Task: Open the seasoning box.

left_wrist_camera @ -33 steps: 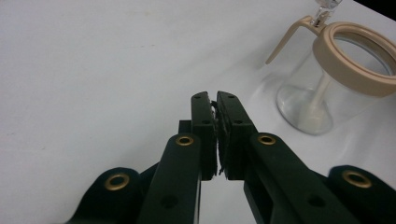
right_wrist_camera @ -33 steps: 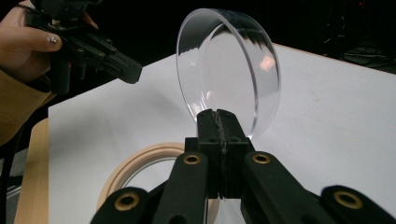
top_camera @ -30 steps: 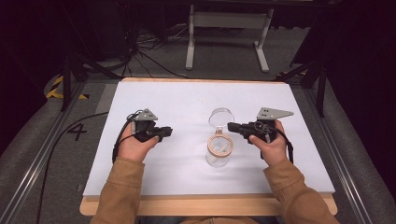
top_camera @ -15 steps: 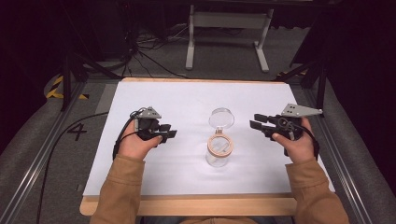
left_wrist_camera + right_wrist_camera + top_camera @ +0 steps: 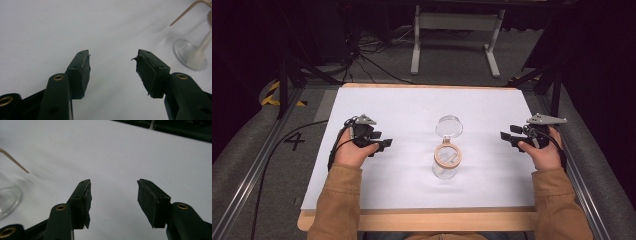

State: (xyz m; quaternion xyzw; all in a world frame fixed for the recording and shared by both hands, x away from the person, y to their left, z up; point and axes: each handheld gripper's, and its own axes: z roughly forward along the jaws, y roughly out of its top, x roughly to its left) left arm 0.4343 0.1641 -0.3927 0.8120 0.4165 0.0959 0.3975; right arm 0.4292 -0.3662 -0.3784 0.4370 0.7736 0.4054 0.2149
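Note:
A clear glass jar [image 5: 445, 167] with a wooden ring on its mouth stands at the middle of the white table [image 5: 412, 110]. Just behind it a round clear glass piece [image 5: 449, 126] shows; whether it touches the jar I cannot tell. My left gripper [image 5: 384, 144] is held to the jar's left, well apart from it, open and empty. My right gripper [image 5: 506, 135] is held to the jar's right, also apart, open and empty. The left gripper view has its jaws [image 5: 112, 67] spread over bare table, with the jar's glass base [image 5: 191, 53] at the far right. In the right gripper view the spread jaws [image 5: 113, 197] hold nothing, and glass [image 5: 8, 197] shows at the left edge.
The white sheet ends at a wooden table edge [image 5: 422, 220] near the person. A metal rail [image 5: 259, 165] runs along the left side and another [image 5: 584, 185] along the right. A black cable [image 5: 287, 145] trails off the left. A stand's legs [image 5: 452, 45] rise beyond the far edge.
My right gripper has drawn away from the jar toward the right edge of the table. My left gripper has shifted slightly nearer the person. The jar has stayed put.

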